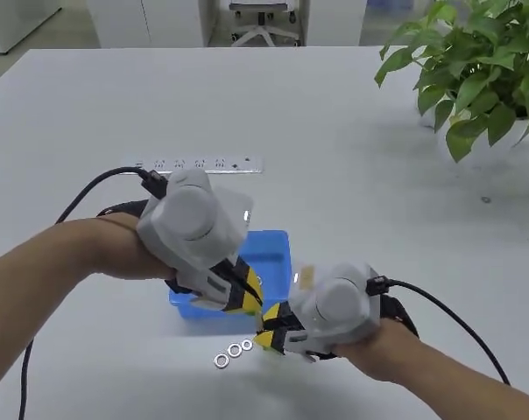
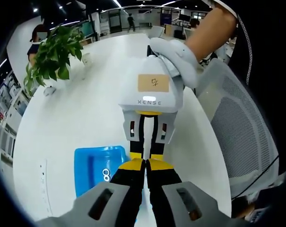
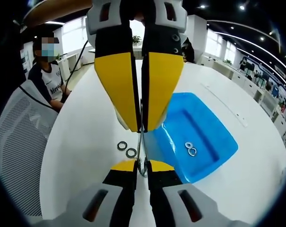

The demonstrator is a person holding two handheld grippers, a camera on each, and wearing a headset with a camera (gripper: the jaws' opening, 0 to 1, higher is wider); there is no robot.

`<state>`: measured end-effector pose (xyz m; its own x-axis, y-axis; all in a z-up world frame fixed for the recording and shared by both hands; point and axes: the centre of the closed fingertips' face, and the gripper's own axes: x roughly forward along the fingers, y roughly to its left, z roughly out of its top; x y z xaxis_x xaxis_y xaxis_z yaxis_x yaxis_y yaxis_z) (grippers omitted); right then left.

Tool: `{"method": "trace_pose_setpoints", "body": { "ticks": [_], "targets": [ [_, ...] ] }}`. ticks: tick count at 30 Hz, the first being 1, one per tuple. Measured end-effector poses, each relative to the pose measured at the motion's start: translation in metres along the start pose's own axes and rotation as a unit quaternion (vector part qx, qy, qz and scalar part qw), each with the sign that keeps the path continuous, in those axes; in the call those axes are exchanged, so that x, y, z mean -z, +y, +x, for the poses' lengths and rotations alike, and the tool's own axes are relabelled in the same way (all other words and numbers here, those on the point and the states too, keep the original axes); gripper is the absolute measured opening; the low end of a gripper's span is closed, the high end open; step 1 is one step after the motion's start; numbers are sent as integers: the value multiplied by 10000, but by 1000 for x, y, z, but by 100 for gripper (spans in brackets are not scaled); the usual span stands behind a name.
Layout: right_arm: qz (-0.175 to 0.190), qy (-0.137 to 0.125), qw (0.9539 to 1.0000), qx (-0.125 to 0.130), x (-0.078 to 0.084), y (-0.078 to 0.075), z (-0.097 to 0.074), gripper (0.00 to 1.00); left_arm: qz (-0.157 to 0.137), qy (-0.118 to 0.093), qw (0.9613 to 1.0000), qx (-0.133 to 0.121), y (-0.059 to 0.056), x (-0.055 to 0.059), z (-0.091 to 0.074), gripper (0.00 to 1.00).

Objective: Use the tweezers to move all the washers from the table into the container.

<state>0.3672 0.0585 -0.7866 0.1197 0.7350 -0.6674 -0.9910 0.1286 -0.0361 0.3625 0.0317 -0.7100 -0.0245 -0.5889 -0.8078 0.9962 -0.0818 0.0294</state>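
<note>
Your right claw (image 3: 142, 165) is pinched nearly shut on a pair of thin metal tweezers (image 3: 142, 146), which stand up out of the slit between its yellow-tipped jaws. Your left claw (image 3: 139, 127) meets it head-on from the opposite side. Its jaws are also drawn narrow, closed about the other end of the same tweezers, so the two claws sit tip to tip with the tool running between them.

The loose washers (image 1: 235, 351) lie in a short slanted row of three on the counter (image 1: 335, 131), just beside the right claw's tips and apart from them. In the right gripper view two of them show just to the left of the tweezers, not touching the tool.

On the other side of the tweezers, close to both claws, sits the blue container (image 3: 209, 127), a shallow rectangular tray resting flat on the counter. Two stored washers (image 3: 190, 148) lie touching each other near the middle of its floor. In the head view your left claw hangs over the tray's near edge.

Further out, a white power strip (image 1: 194, 164) lies on the counter beyond the container, and a potted plant (image 1: 475, 70) stands well apart at the far right corner.
</note>
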Motion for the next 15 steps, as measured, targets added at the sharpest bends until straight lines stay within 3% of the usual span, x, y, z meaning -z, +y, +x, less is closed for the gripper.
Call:
{"method": "trace_pose_setpoints", "body": {
  "ticks": [15],
  "targets": [
    [8,-26,10000,56,-12,3,-12,10,4,-83,9999,-66,-3,-11,-14,6]
  ]
}}
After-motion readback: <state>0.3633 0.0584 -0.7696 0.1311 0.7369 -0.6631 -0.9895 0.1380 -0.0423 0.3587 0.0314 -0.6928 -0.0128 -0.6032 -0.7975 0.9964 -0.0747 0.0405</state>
